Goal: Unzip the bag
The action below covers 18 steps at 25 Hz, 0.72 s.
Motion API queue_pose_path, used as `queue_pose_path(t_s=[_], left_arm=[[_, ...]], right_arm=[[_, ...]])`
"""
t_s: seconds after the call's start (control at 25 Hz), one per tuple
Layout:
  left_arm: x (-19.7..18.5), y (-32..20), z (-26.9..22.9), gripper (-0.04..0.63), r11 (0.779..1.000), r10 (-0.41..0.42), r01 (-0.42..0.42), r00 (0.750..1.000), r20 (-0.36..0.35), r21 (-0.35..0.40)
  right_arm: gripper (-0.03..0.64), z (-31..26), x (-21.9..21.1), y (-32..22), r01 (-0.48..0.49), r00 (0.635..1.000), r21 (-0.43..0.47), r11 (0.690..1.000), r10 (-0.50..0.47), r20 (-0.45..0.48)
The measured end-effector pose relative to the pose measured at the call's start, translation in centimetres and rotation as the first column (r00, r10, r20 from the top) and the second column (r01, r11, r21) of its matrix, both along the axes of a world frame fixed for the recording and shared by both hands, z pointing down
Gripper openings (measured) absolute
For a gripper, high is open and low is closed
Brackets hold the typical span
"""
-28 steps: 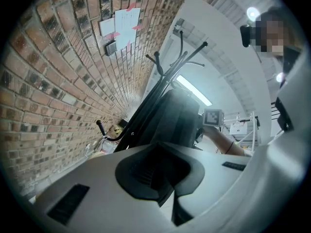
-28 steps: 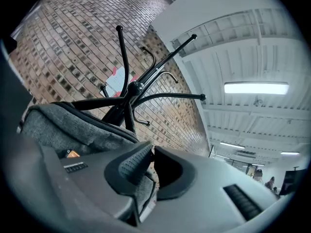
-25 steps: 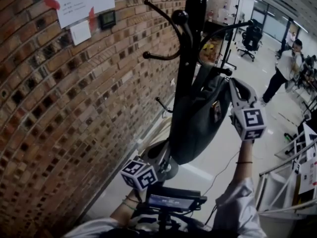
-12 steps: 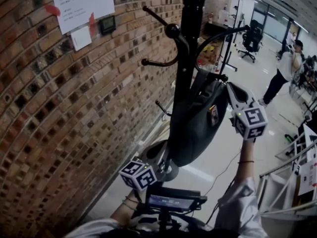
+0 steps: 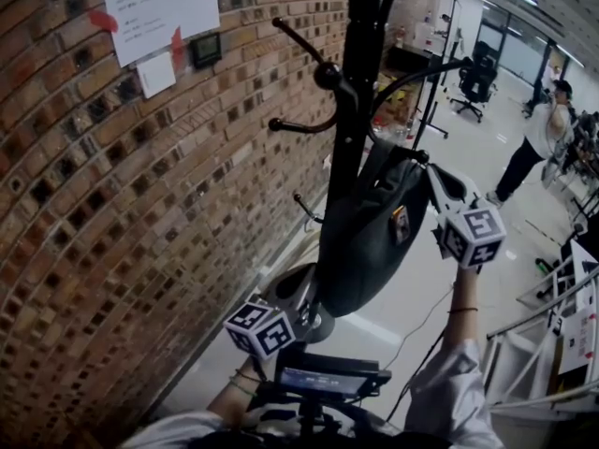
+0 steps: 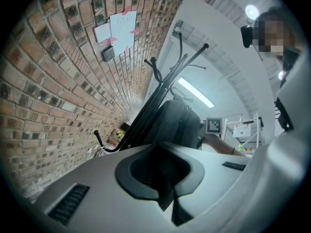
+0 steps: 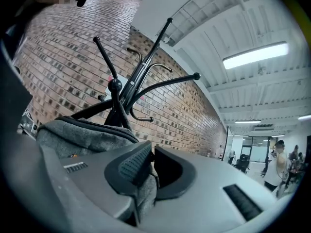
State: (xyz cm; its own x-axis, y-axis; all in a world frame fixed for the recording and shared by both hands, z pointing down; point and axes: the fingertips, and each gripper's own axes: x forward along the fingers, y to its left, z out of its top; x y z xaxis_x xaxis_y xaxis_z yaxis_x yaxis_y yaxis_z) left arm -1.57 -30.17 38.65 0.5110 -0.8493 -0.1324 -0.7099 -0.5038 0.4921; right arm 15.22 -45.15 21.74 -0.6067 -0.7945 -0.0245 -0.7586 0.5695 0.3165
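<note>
A dark grey bag (image 5: 374, 241) hangs from a black coat stand (image 5: 360, 82) beside a brick wall. My right gripper (image 5: 433, 174) is at the bag's upper right corner. In the right gripper view its jaws (image 7: 151, 159) are shut on a fold of the bag's grey fabric (image 7: 82, 135); I cannot make out the zip pull. My left gripper (image 5: 301, 296) hangs low by the bag's bottom. In the left gripper view it (image 6: 163, 171) is shut with nothing in it, and the bag (image 6: 177, 125) hangs a little beyond it.
The brick wall (image 5: 112, 204) carries taped papers (image 5: 159, 3) and a small black device (image 5: 204, 49). The stand's hooks (image 5: 328, 73) stick out above the bag. A white frame (image 5: 552, 344) stands at the right. A person (image 5: 533, 143) and an office chair (image 5: 475, 73) are far behind.
Almost nothing: the head view has shifted slightly. The right gripper keeps its hold at the bag's top corner and the left gripper stays low.
</note>
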Motion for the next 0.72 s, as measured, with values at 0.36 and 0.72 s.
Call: queue_pose_path(t_s=[0.36, 0.72], left_arm=[[0.8, 0.1, 0.6, 0.010, 1.000, 0.023, -0.023, 1.000, -0.006, -0.001], [1.1, 0.8, 0.7, 0.011, 0.999, 0.038, -0.038, 0.999, -0.001, 0.008]], right_arm=[[0.042, -2.7, -2.3, 2.8, 0.021, 0.995, 0.036, 0.999, -0.024, 0.094], [0.075, -1.5, -0.3, 5.5, -0.015, 0.985, 0.041, 0.999, 0.008, 0.170]])
